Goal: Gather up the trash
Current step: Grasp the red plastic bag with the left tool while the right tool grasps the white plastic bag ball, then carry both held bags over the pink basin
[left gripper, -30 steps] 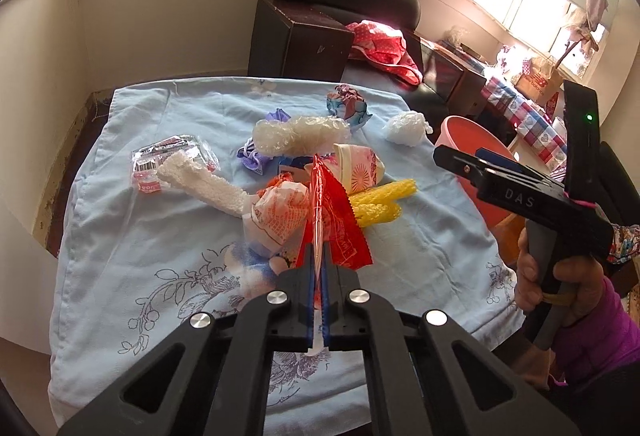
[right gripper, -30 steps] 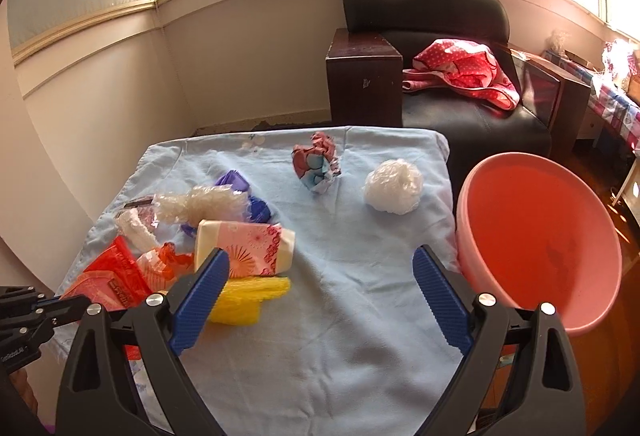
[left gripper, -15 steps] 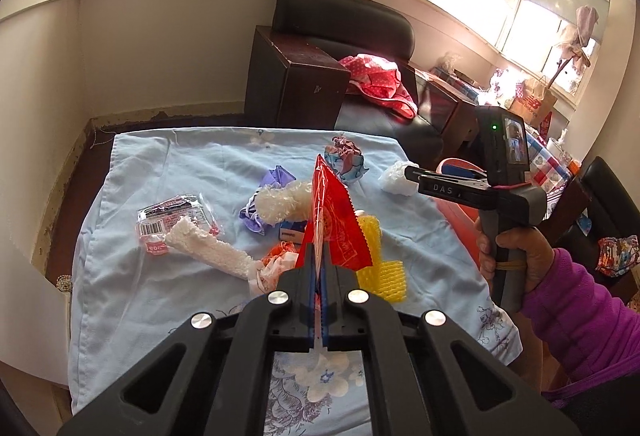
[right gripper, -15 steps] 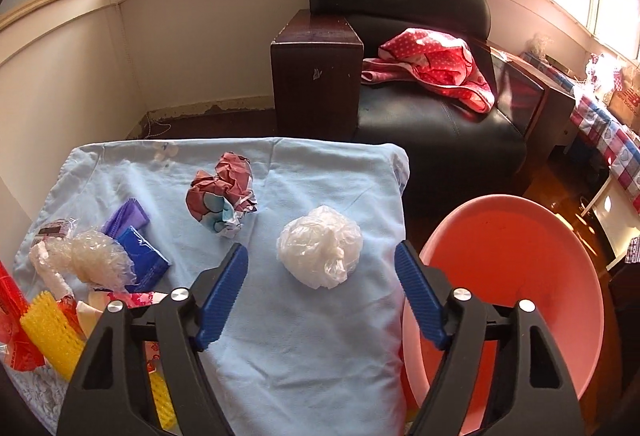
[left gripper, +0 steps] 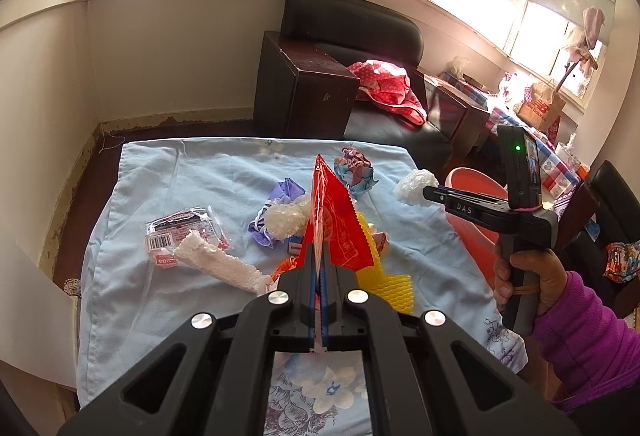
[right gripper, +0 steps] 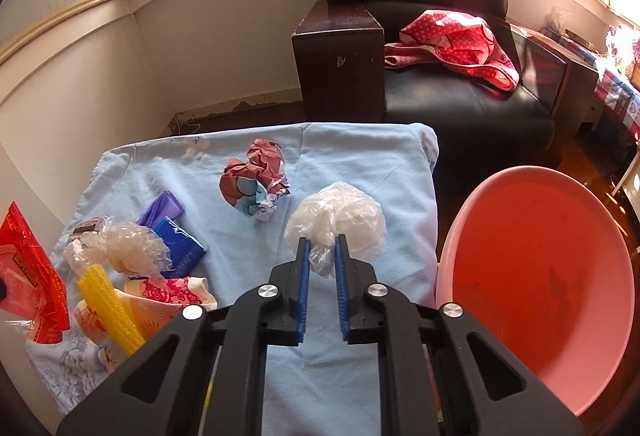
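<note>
My left gripper (left gripper: 320, 256) is shut on a red wrapper (left gripper: 336, 220), which stands up above the pile of trash on the blue tablecloth (left gripper: 160, 176). In the right wrist view the same red wrapper (right gripper: 24, 260) shows at the far left. My right gripper (right gripper: 322, 242) is over the cloth's right part, and its jaws are closing on the near lower end of a crumpled white plastic ball (right gripper: 340, 216). The plastic fills the narrow gap between the blue pads. From the left wrist view the right gripper (left gripper: 436, 192) touches the white plastic ball (left gripper: 414, 184).
A pink basin (right gripper: 540, 256) sits low beside the table's right edge. On the cloth lie crumpled patterned paper (right gripper: 256, 180), a yellow net (left gripper: 384, 276), a clear plastic wad (left gripper: 284, 216), a white foam strip (left gripper: 216, 264) and a clear packet (left gripper: 180, 232). A black armchair (right gripper: 440, 96) stands behind.
The right gripper moved over to the white plastic ball and closed from wide open onto it. The left gripper rose a little with the red wrapper, clear of the pile.
</note>
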`<action>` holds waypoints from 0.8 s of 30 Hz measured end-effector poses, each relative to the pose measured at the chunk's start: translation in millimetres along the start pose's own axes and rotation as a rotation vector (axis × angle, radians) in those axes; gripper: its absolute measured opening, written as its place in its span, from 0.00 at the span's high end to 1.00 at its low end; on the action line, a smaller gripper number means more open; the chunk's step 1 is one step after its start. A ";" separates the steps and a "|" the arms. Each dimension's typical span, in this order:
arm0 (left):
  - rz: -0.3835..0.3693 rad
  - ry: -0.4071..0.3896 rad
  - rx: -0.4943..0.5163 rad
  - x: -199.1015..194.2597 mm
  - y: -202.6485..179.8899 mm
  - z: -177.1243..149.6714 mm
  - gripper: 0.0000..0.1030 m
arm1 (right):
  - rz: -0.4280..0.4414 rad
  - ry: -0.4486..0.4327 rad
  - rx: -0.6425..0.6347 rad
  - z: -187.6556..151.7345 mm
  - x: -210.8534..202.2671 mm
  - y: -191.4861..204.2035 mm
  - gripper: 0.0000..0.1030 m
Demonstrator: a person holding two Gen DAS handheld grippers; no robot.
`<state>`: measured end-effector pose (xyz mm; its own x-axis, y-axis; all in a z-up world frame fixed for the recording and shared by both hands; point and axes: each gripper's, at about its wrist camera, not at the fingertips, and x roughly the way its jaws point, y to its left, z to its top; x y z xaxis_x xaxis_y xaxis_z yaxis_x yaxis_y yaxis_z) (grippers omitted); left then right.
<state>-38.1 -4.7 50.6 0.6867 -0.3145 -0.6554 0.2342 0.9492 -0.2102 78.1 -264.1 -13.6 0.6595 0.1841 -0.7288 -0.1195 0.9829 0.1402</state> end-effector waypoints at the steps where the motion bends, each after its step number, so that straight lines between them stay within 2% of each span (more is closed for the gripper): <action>1: -0.003 -0.007 0.003 -0.6 -2.1 1.9 0.99 | 0.001 -0.016 0.002 -0.3 -7.2 -0.2 0.88; 5: -0.033 -0.034 0.010 -0.7 -13.9 12.0 0.99 | -0.008 -0.059 0.027 -0.8 -33.5 -9.2 0.88; 13: -0.131 -0.054 0.074 22.1 -69.5 37.8 0.99 | -0.135 -0.103 0.096 -8.0 -72.3 -53.5 0.88; 19: -0.195 -0.033 0.126 55.5 -122.2 53.0 0.99 | -0.210 -0.079 0.167 -22.2 -85.4 -95.5 0.88; 24: -0.210 0.018 0.173 95.2 -165.8 58.0 0.99 | -0.236 -0.052 0.201 -31.2 -83.9 -117.7 0.88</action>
<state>28.3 -192.6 65.1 0.5986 -0.5030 -0.6234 0.4854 0.8469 -0.2173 13.6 -395.1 10.1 0.6897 -0.0542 -0.7220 0.1867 0.9768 0.1050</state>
